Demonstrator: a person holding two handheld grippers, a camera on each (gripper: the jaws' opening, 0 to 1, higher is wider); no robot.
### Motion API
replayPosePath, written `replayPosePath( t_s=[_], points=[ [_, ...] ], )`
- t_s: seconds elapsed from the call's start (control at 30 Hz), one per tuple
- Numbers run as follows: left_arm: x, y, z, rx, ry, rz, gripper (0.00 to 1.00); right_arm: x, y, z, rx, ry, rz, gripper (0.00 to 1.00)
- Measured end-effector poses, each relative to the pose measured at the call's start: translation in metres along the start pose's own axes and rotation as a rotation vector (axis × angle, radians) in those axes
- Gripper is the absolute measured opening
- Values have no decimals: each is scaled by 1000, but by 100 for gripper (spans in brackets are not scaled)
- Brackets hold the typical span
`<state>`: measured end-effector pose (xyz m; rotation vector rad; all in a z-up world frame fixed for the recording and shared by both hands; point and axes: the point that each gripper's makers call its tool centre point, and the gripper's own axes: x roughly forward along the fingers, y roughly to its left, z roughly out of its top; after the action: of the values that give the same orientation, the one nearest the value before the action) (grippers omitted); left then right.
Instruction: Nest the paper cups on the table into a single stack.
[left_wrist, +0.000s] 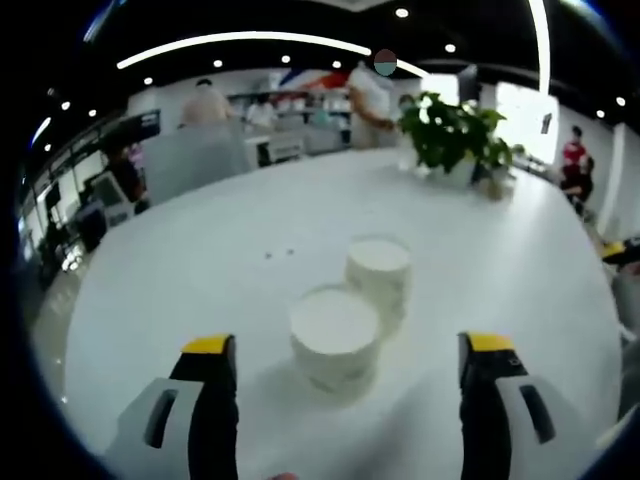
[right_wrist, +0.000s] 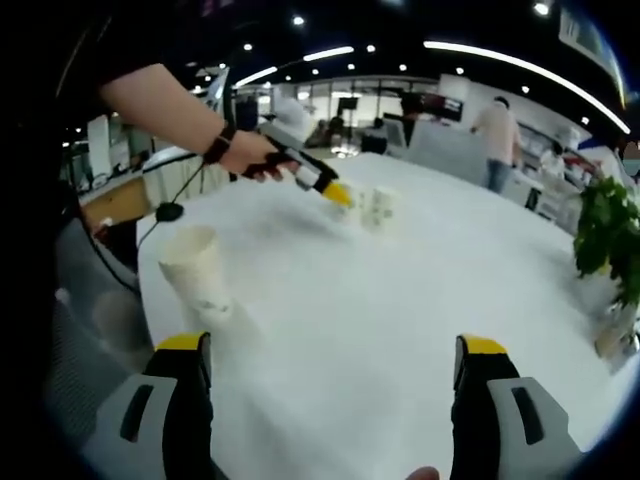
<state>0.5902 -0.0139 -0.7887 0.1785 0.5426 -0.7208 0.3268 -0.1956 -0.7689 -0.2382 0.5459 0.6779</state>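
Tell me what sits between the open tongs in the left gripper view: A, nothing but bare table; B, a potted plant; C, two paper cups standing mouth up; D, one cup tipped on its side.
C: two paper cups stand mouth up on the white table, close together ahead of the left tongs, whose jaws are spread wide.

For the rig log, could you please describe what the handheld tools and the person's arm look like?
Each tool has two dark jaws with yellow tips and grey housings at the base: the left tool and the right tool match. In the right gripper view, the person's hand shows a dark wristband, and a black cable hangs below it.
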Motion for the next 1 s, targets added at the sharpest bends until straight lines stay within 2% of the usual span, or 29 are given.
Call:
replayPosePath(
  t_s=[0.3,0.53,0.7,0.83,1.0],
  points=[
    [8,6,3,10,-9,4,83,0,-4,-3,30,5,-9,99],
    [13,9,-3,-2,9,-9,77,0,-6,-2,46,3,-13,99],
    [14,9,0,13,4,-10,72,1,-6,-6,67,8,-12,99],
    [15,9,1,24,3,-14,68,1,-8,-4,105,-5,-14,99],
    [16,8,0,6,0,-22,64,2,-10,-1,103,-9,-18,99]
  ],
)
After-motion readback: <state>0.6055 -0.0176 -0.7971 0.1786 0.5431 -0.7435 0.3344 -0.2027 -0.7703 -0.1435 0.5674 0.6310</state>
